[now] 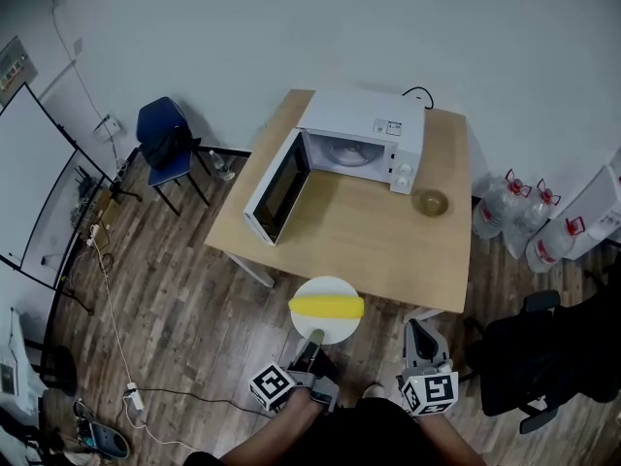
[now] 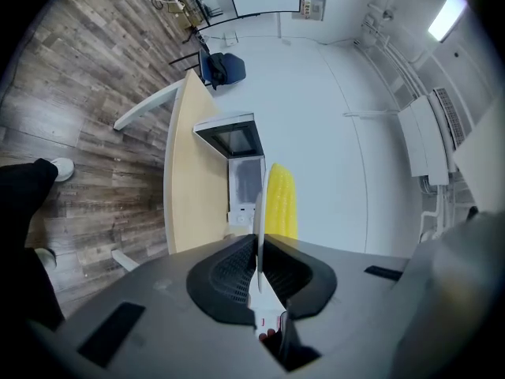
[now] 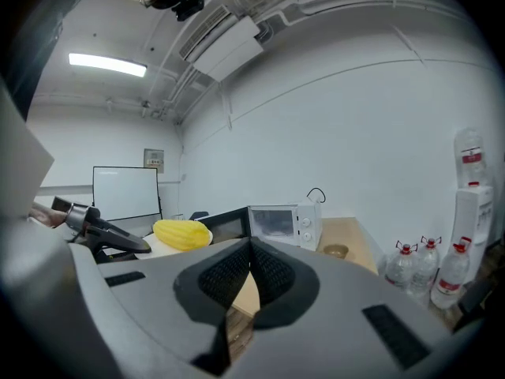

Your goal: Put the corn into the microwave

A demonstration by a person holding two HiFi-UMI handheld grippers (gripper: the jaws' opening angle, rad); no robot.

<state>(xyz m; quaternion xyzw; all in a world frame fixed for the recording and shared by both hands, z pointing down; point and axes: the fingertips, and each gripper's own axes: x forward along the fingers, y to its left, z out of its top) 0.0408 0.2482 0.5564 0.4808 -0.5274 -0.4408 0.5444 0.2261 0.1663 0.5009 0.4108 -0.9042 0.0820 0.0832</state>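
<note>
We look steeply down on the wooden table (image 1: 388, 246), left gripper view rolled sideways, right gripper view upright, both low (short of the table's near edge), all three sharing the open microwave (image 1: 364, 124).

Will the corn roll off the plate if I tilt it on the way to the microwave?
Likely. The corn is a round cob lying loose on a shallow-looking plate, so a tilt could roll it off. The left hand-held gripper pinches only one edge of the rim, so the plate may droop; keep it level.
</note>
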